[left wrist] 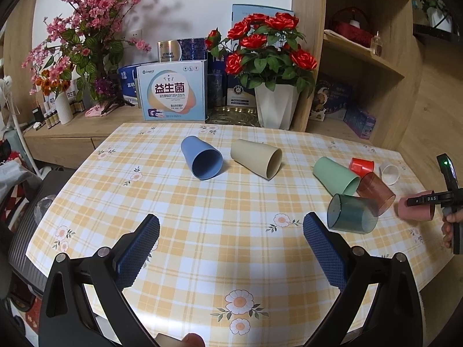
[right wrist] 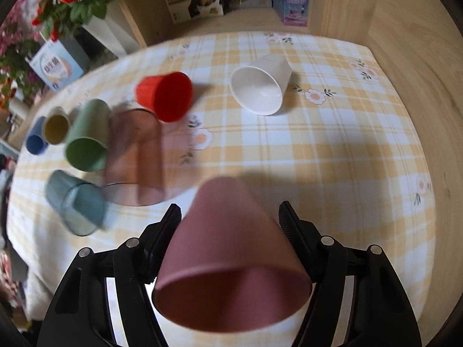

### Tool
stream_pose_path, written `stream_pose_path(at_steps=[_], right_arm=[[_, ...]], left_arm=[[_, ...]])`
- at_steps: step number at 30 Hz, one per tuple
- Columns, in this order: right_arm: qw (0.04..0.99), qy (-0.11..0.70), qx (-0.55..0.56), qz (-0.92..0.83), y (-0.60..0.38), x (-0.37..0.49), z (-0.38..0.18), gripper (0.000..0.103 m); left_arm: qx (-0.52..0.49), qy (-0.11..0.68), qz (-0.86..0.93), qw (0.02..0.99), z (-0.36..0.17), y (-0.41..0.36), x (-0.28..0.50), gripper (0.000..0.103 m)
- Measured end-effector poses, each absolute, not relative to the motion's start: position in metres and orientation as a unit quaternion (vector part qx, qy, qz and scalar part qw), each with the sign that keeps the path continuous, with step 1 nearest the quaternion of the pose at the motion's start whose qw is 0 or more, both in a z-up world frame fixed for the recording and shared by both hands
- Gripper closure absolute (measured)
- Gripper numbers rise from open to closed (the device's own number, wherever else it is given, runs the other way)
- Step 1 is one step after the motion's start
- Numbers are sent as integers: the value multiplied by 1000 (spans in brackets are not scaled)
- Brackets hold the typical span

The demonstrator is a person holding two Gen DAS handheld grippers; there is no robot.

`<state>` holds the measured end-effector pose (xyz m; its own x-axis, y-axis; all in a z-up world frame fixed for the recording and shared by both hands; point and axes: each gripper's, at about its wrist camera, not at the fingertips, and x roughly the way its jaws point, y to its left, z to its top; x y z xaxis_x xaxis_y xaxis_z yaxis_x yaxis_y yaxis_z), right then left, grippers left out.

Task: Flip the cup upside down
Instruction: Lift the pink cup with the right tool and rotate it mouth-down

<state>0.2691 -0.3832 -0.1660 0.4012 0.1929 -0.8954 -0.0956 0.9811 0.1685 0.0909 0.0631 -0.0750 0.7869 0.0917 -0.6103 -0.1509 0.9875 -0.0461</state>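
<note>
My right gripper [right wrist: 230, 214] is shut on a pink cup [right wrist: 231, 257], held above the checked table [right wrist: 332, 159] with its mouth toward the camera and its base pointing away. The same cup [left wrist: 411, 208] shows at the right edge of the left wrist view, clamped in the right gripper [left wrist: 428, 199]. My left gripper [left wrist: 231, 225] is open and empty above the near middle of the table. Several other cups lie on their sides: blue [left wrist: 202, 157], beige [left wrist: 257, 157], green [left wrist: 335, 175], red [left wrist: 361, 166], white [left wrist: 389, 172], clear brown [left wrist: 374, 192] and clear teal [left wrist: 351, 214].
A white pot of red roses [left wrist: 275, 107], boxes [left wrist: 173, 89] and pink blossoms [left wrist: 86, 29] stand on the sideboard behind the table. A wooden shelf unit [left wrist: 370, 57] rises at the right. A chair [left wrist: 26, 225] stands at the left table edge.
</note>
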Motion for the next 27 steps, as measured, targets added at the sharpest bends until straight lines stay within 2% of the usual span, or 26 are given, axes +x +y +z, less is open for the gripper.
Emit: stream_pose_path(at_steps=[7, 15, 19, 24, 27], right_arm=[[855, 502, 42, 119, -337, 243, -115, 36], [844, 479, -24, 241, -194, 229, -65, 36], [825, 489, -54, 277, -118, 235, -77, 36], [806, 510, -91, 286, -28, 254, -120, 36], [805, 518, -85, 276, -4, 260, -138, 36]], left_arm=[[-55, 307, 55, 949, -72, 77, 77, 6], [-72, 302, 85, 947, -71, 121, 60, 6], [-81, 304, 105, 944, -73, 141, 55, 6], [-84, 308, 123, 940, -75, 161, 49, 6], [-87, 312, 131, 937, -79, 170, 46, 6]])
